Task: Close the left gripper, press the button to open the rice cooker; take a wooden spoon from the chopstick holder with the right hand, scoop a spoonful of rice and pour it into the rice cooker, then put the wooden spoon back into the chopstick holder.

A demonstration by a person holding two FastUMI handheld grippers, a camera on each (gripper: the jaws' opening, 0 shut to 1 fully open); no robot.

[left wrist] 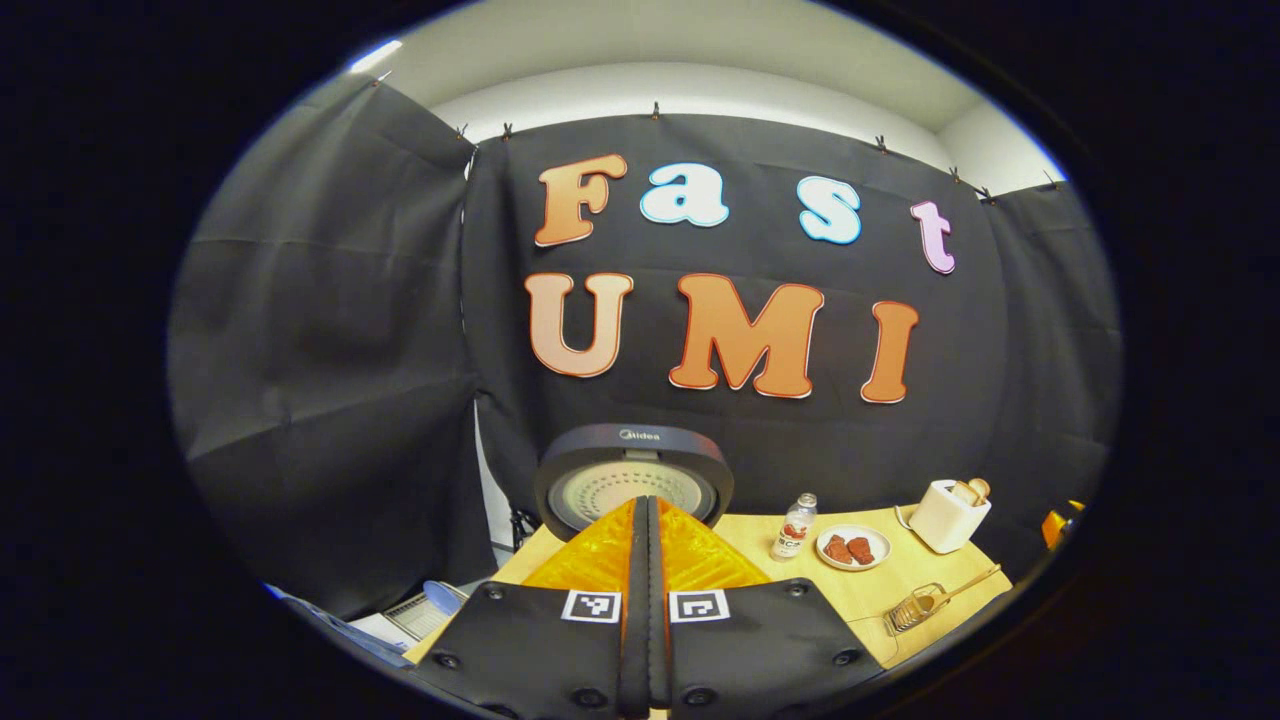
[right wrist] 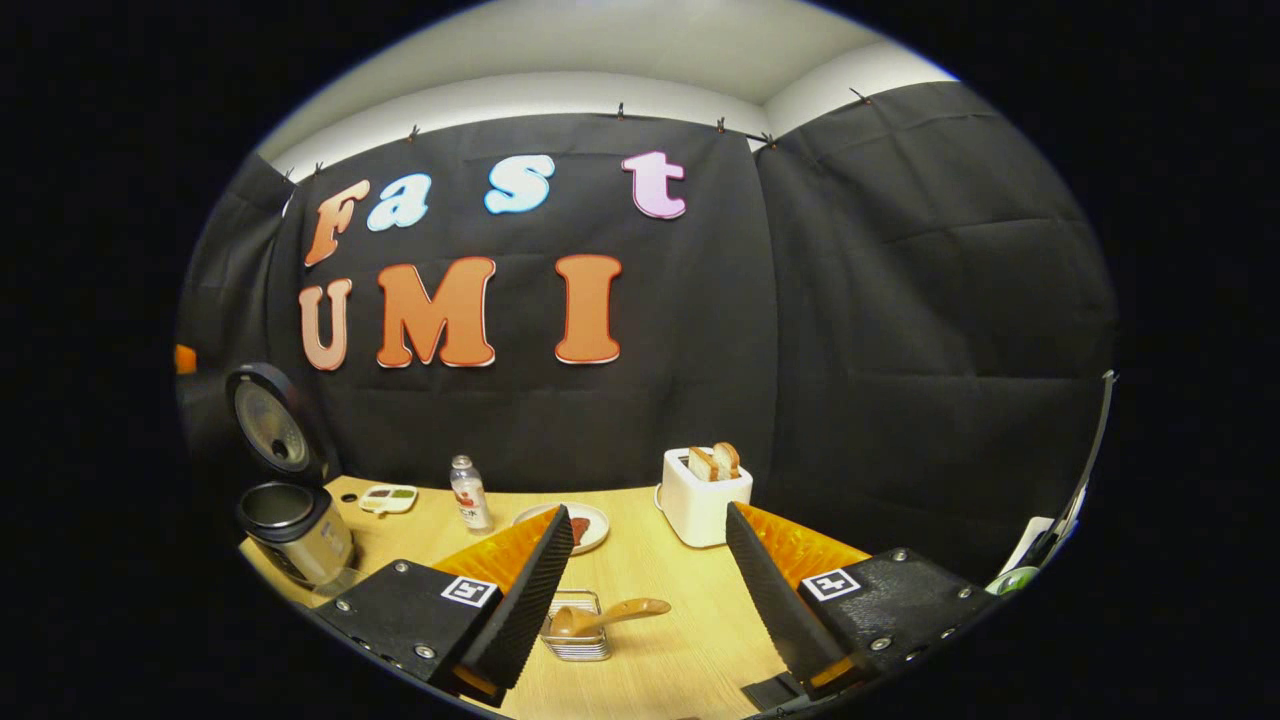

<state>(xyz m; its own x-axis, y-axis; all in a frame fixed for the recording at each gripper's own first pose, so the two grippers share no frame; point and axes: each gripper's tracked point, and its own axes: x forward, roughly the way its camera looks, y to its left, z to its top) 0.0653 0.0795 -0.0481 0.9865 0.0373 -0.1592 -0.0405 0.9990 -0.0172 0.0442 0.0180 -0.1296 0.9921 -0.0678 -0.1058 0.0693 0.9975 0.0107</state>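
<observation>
The rice cooker (right wrist: 295,535) stands at the table's left end with its lid (right wrist: 265,420) swung up, the pot open. In the left gripper view that raised lid (left wrist: 635,480) faces me just beyond my left gripper (left wrist: 647,510), whose orange fingers are shut together on nothing. The wooden spoon (right wrist: 610,615) lies across a small wire holder (right wrist: 577,640) on the table, bowl to the left. My right gripper (right wrist: 648,520) hangs open above and just behind it, one finger on each side, touching nothing. The same spoon (left wrist: 955,590) and holder (left wrist: 912,610) sit far right in the left gripper view.
A white toaster (right wrist: 700,495) with bread stands behind the spoon. A plate (right wrist: 592,525) of reddish pieces, a small bottle (right wrist: 468,493) and a little dish (right wrist: 388,497) line the back of the wooden table (right wrist: 670,660). Black cloth walls close in the booth.
</observation>
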